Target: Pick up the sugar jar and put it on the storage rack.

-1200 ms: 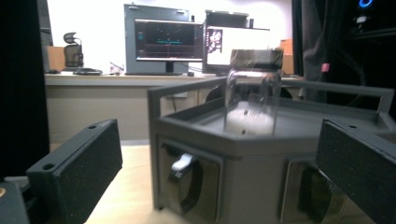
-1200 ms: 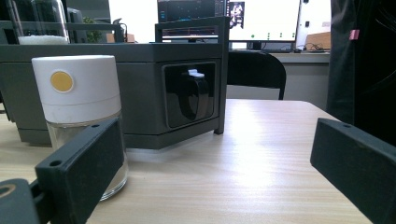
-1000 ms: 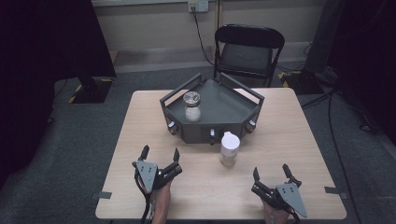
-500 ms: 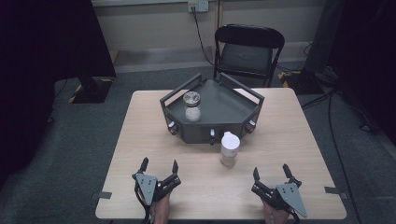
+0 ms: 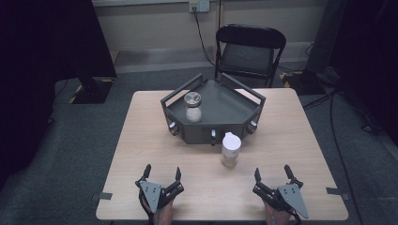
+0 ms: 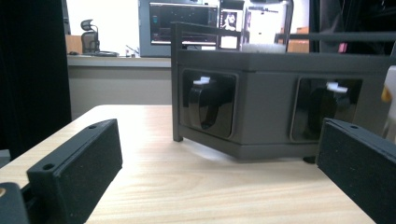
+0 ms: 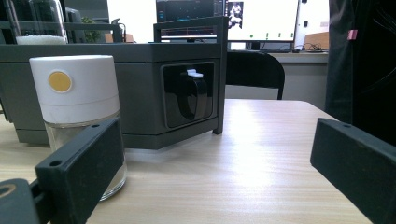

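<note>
Left hand-held gripper [image 5: 162, 177]: low at the near edge of the pale wooden counter [image 5: 141, 140], jaws spread wide with nothing between them, tips aimed toward the far side.
Right hand-held gripper [image 5: 272, 177]: level with the left one near the other front corner, jaws just as wide and bare; the two sit well apart.
Hands: they come in from the near edge, gripping each tool from behind, forearms low, the grey three-cornered plates facing up. To me this looks like a ready stance, neither tool committed to anything yet.
Clear glass jar with a white lid [image 5: 231, 149]: upright on the counter, ahead of the right gripper and a little inward of it, just in front of the tray's front wall. In the right gripper view that jar [image 7: 77, 116] stands behind the left-hand jaw, a yellow dot on its lid. It is the nearest thing to either tool, so I take it as the piece to be picked up, likely by the right one.
Dark grey angular metal tray with rails and knobs [image 5: 234, 101]: mid-counter, raised on a blocky base, which puts its floor above the counter.
Second glass jar with a metal lid [image 5: 193, 107]: upright inside the tray, toward its left side, holding something pale.
Black folding chair [image 5: 248, 51]: beyond the counter's far edge, facing it.
</note>
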`<state>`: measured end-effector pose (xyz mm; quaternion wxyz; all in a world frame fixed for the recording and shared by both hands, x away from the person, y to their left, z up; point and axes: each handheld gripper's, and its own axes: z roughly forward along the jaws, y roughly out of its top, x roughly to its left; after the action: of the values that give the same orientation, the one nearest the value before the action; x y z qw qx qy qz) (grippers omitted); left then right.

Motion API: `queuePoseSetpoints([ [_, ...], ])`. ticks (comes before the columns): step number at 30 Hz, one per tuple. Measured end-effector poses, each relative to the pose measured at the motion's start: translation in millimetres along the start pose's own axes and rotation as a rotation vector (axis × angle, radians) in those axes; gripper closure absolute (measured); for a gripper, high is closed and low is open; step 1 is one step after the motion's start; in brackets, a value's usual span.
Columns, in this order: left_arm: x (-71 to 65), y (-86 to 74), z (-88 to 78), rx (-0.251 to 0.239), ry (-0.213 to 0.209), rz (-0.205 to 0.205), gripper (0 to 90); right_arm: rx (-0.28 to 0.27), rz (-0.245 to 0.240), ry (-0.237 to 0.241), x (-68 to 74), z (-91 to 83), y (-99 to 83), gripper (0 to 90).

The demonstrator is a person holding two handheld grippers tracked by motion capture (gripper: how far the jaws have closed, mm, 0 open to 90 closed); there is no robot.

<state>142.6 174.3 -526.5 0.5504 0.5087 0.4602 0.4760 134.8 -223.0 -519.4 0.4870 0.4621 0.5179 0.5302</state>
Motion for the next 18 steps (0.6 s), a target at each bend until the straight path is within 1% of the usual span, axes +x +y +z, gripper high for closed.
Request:
queuePoseSetpoints([
  [2,-1.1,0.4,0.4,0.003,0.006,0.007,0.0,0.000,0.001,-0.001,0.2,0.0,0.0,1.5],
  [3,-4.0,3.1,3.2,0.021,0.019,0.027,0.0,0.000,0.000,-0.001,0.2,0.0,0.0,1.5],
  [4,-4.0,3.1,3.2,0.021,0.019,0.027,0.0,0.001,0.001,-0.002,0.2,0.0,0.0,1.5],
  [5,-2.9,6.0,5.7,0.039,0.012,0.020,0.3,0.001,0.002,-0.002,0.2,0.0,0.1,1.5],
  [7,-4.2,5.0,5.2,0.034,0.020,0.020,1.0,0.000,0.001,0.000,-0.1,0.0,0.0,1.5],
  [8,-6.6,4.3,4.4,0.029,0.036,0.019,1.0,0.000,0.001,0.000,-0.1,0.0,0.0,1.5],
  [9,-7.9,4.2,4.3,0.029,0.044,0.019,0.1,0.000,0.001,0.001,-0.3,-0.1,-0.1,1.5],
  [18,-9.1,4.4,4.3,0.030,0.051,0.019,0.3,0.001,0.001,-0.002,0.2,0.0,0.0,1.5],
])
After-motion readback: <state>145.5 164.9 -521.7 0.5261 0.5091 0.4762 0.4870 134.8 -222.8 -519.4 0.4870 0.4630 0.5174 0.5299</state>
